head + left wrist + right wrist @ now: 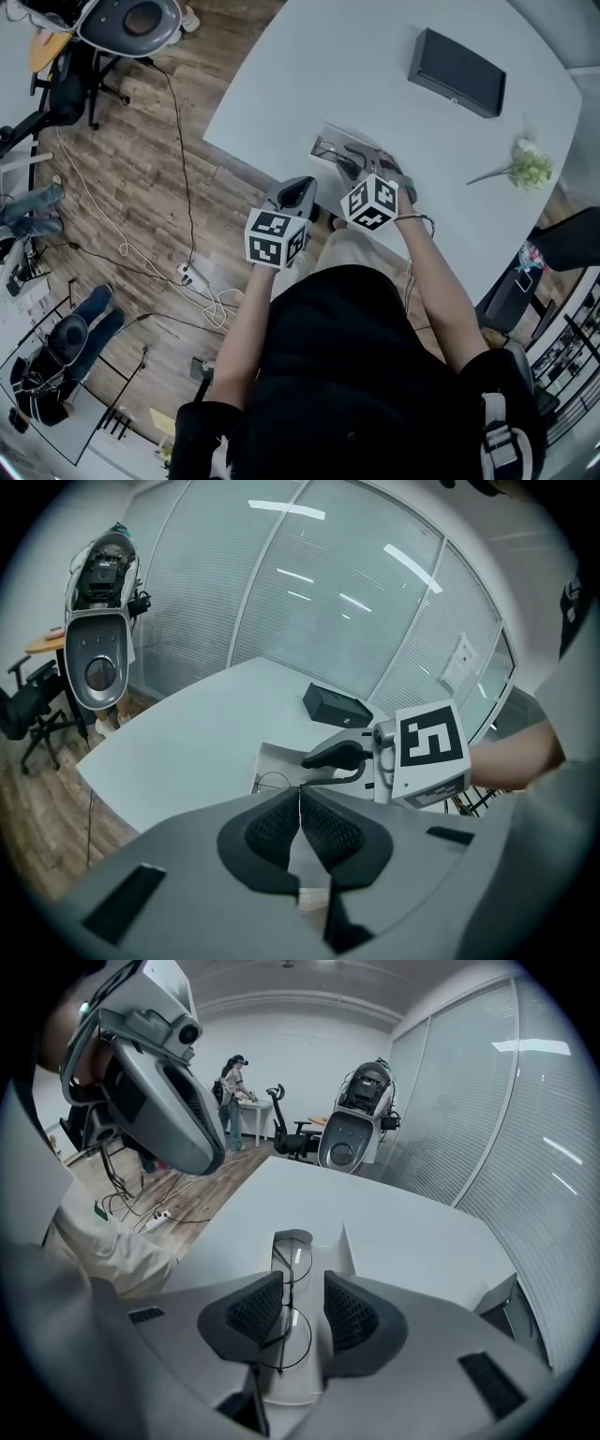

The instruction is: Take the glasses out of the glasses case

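I see the glasses case (345, 1246) lying open in the lower middle of the right gripper view, a pale grey tray with raised side walls. The glasses (285, 1299) lie lengthwise inside it: thin dark wire rims with round lenses. In the head view, the case sits just above centre, near the white table's (375, 84) edge.

No readable text, wall notice (462, 658) seemingly blurred

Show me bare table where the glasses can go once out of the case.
Widest free patch: the table between the glasses case and the black box, running out to the left edge. A smaller one lies between the case and the green sprig. Crowded: the near edge, where the right gripper hangs over the case with the left gripper beside it.
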`<state>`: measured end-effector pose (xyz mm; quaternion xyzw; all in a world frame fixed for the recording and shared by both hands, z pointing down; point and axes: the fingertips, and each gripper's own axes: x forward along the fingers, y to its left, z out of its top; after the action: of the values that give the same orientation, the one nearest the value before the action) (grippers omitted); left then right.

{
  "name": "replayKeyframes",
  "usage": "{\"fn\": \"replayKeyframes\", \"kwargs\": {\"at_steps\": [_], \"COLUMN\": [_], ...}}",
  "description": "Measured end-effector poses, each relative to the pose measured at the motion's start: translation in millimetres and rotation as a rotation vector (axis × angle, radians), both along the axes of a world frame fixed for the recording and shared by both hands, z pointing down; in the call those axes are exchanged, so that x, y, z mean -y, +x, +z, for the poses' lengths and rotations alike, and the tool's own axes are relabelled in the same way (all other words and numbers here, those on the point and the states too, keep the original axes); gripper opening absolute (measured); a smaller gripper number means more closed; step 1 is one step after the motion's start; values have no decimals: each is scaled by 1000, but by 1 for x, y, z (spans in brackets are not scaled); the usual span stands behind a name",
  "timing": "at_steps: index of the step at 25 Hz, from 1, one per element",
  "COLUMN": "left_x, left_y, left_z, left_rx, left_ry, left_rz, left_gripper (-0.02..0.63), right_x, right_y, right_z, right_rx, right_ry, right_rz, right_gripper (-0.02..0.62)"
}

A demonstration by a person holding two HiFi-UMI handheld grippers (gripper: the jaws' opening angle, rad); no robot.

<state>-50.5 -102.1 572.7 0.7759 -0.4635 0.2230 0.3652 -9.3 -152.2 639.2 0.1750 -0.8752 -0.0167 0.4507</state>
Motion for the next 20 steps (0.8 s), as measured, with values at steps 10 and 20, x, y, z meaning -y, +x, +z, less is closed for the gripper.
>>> {"fn": "replayKeyframes", "kwargs": {"at_steps": [10,20], "left_x": [-3,-7], "left_y": [2,2], "left_z": [2,6], "left_rx": [-5,2], "left_ry": [-4,-18], "left_rz": [0,-10], "left_gripper": [25,25], "right_x": [-14,1], "right_y": [-11,-5], "right_z": [5,23], "right_rx": [0,-2], "right_ry": [-60,-122], "right_rz": [-21,43], "right_gripper": [124,104]}}
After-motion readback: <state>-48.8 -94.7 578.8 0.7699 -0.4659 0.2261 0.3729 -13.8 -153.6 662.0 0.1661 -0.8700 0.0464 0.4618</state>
